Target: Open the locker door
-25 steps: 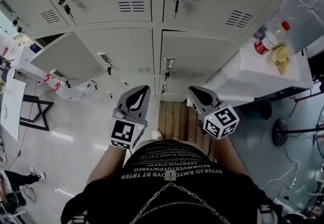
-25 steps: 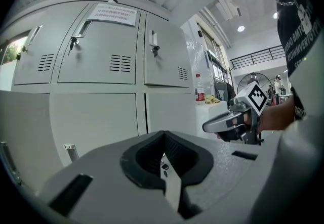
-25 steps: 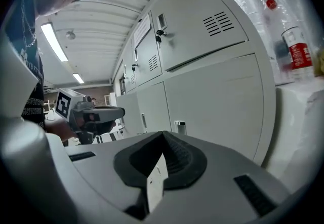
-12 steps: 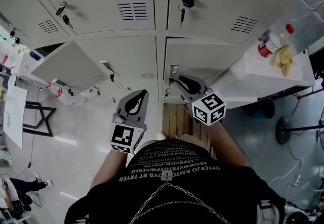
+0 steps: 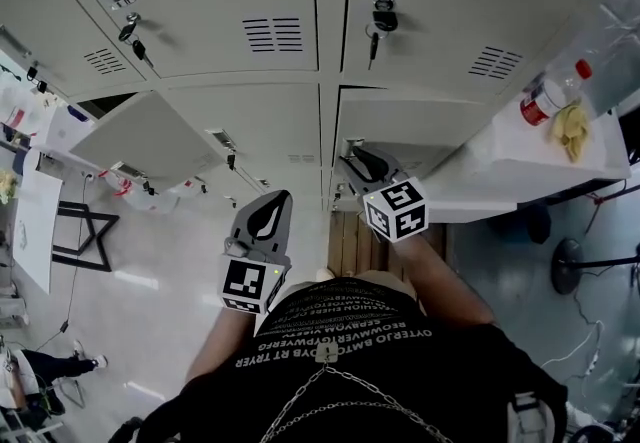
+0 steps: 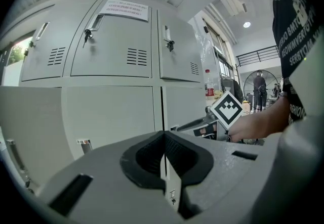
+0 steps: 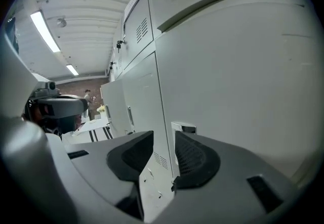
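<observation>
Opening 2 jaws, R gripper (image 5: 352, 161) seemingly straddles locker door (image 5: 420, 123) edge.

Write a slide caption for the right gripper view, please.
Right gripper, fingers just opening with nothing between them, at the metal handle of a closed grey locker door.

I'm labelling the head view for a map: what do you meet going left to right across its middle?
From the left: open locker door → left gripper → right gripper, whose jaws have just been opening, the edge of the closed locker door seen between them → plastic bottle.
</observation>
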Motion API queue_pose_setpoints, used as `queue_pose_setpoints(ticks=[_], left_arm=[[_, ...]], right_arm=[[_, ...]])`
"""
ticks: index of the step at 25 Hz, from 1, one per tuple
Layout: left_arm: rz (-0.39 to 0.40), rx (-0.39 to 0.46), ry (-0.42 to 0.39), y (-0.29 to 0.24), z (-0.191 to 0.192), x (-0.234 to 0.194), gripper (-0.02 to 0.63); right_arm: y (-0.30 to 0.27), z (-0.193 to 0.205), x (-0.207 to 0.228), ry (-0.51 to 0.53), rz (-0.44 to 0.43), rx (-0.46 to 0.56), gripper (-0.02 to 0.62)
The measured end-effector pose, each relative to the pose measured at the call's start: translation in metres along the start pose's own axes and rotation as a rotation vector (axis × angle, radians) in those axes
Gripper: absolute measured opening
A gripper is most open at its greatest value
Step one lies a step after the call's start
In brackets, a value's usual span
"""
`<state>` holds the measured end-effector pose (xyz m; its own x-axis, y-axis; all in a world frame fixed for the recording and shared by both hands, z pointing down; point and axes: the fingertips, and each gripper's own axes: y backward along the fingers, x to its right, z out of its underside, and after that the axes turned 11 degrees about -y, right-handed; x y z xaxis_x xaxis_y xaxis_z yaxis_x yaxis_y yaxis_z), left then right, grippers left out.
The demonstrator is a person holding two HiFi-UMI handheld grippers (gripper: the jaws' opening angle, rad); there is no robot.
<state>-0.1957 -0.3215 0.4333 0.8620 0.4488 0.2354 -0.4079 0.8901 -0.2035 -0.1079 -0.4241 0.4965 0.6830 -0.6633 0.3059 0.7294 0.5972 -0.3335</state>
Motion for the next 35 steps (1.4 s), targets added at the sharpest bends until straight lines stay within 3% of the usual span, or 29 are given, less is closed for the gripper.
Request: queue_pose_setpoints(ticks=[8,22,25,35], left_arm=[[-0.012,-0.024,0.012,0.005,0.013,-0.006,-0.002],[-0.031,-0.028,0.044,0.009,0.021,-0.018,-0.002],[-0.014,-0.050,0.050,0.008,0.032,-0.013,-0.002],[0.069,0.004,0.032,-0.009,0.018,0.015,-0.002]], right_arm=[[-0.016,0.007,0.015,-0.016,0.108,-0.040,0.127],[-0.033,0.013,0.016,-0.023,0.117,-0.070,0.138],[-0.027,0.017,0.013,-0.028,0.109,-0.067,0.141],[0.013,0.039,-0.008,0.002,0.109,-0.078,0.133]])
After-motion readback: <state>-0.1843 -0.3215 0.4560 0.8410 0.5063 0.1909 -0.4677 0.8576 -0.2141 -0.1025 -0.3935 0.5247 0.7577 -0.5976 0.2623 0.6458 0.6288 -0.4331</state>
